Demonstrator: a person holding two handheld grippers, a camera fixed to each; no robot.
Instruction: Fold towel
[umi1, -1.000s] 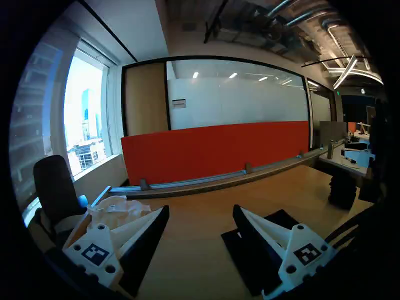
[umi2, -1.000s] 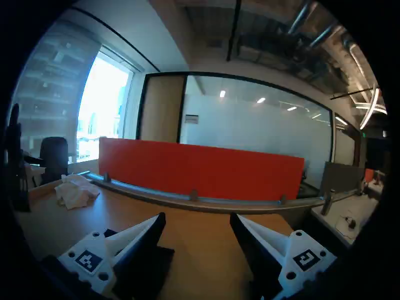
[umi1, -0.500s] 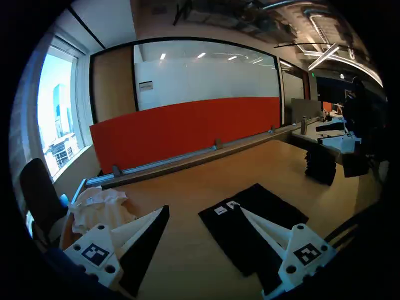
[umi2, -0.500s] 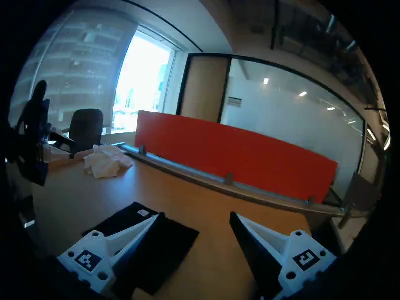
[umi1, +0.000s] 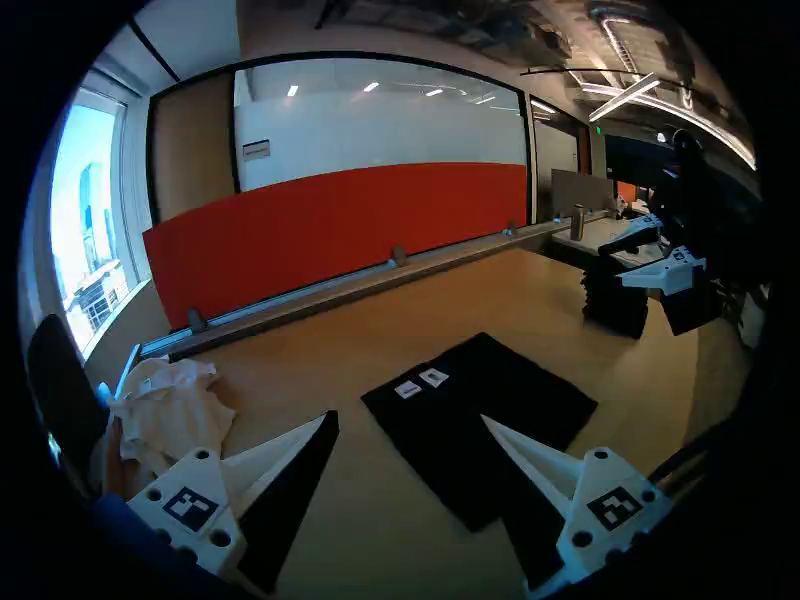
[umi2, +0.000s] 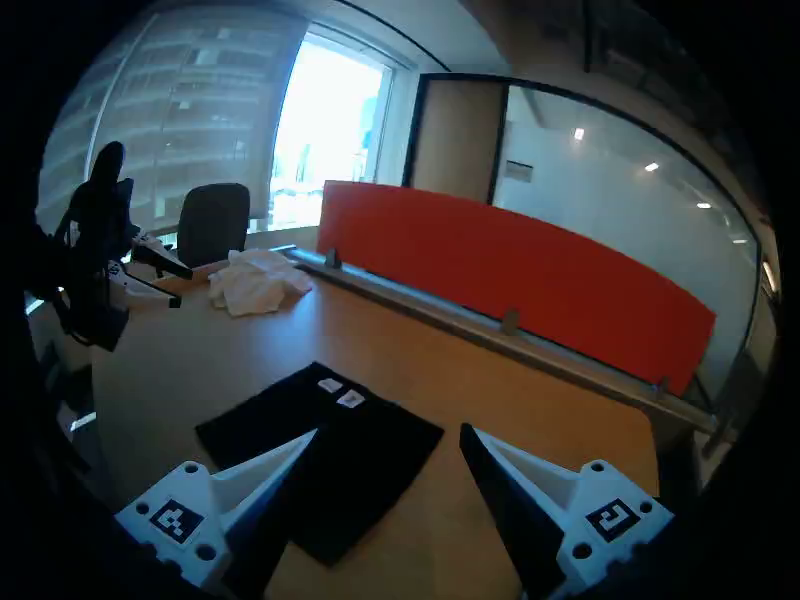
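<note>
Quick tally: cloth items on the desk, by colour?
Black towel, laid flat: 1
White crumpled cloth: 1
Dark folded stack, counted as one pile since its layers cannot be told apart: 1
Total: 3

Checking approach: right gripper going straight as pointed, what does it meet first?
Probably the black towel, near its right corner, on the wooden table. Depth is unclear: the right gripper might land on bare wood just beyond.
</note>
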